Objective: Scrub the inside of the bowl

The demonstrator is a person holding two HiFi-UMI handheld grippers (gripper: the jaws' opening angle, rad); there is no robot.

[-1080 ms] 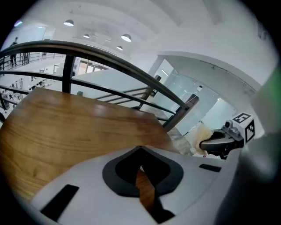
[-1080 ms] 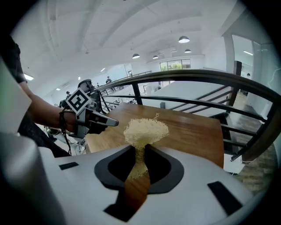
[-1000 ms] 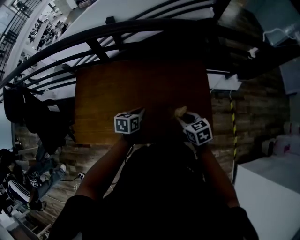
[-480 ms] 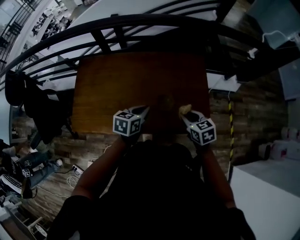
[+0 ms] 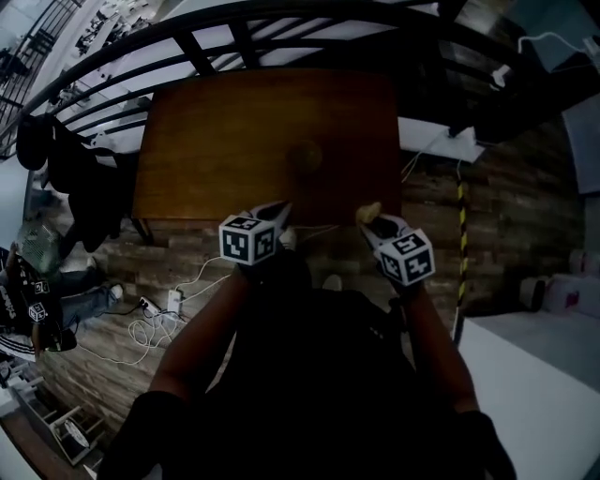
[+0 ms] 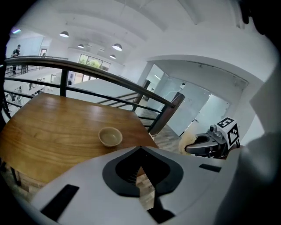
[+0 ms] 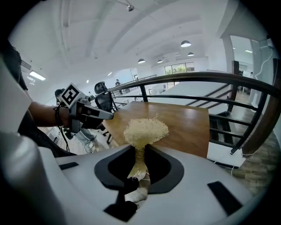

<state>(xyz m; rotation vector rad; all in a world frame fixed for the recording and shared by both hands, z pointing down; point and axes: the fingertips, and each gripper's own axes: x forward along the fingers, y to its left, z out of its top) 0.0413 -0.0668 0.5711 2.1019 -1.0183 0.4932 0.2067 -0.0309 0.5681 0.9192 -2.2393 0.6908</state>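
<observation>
A plank floor (image 5: 450,244) spreads under the whole scene in the head view, and a wooden table (image 5: 216,141) stands on it, in the upper middle of that view. A dark metal railing (image 5: 234,28) curves past the table's far side. Below, the person's two dark-sleeved arms reach forward, each hand carrying a gripper with a marker cube.

The left gripper (image 5: 279,211) points at the table's near edge; in its own view the jaws (image 6: 140,150) are pressed together with nothing between them. The right gripper (image 5: 367,217) sits beside it, level with it, and its own view shows its jaws (image 7: 140,151) clenched on the stem of a pale yellow, wiry scrubber (image 7: 146,129), whose bushy head sticks out past the fingertips.

The bowl (image 5: 305,155) rests upright on the table top, a little right of its middle, well apart from both grippers. The left gripper view shows it as small, tan and empty (image 6: 110,136). Neither gripper touches it
</observation>
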